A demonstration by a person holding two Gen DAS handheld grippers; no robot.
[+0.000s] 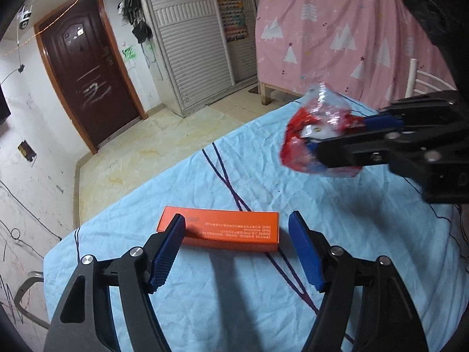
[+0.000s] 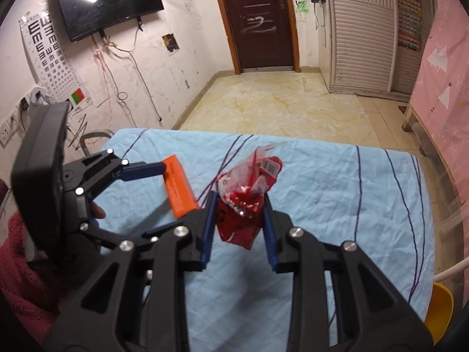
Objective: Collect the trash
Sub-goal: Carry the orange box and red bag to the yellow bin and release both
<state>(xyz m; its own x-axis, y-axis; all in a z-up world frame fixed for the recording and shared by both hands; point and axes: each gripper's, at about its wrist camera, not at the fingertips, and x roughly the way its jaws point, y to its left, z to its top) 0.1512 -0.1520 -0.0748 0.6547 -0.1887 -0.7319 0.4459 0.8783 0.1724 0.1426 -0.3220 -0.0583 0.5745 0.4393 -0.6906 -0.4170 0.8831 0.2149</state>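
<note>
right tool (image 2: 239,205) clamped on a crumpled red wrapper (image 2: 249,202), held clear above the table (image 2: 322,182). left tool (image 1: 237,228) has its pads apart around an orange box (image 1: 231,228) lying flat near the table's left edge, not gripping. blue cloth right of the box is bare; floor (image 2: 263,102) beyond.

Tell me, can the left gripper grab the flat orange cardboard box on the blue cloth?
Probably yes. The left gripper is open, its blue pads either side of the orange box, nothing between. The right gripper, shut on the red plastic wrapper, is off to the side.
</note>
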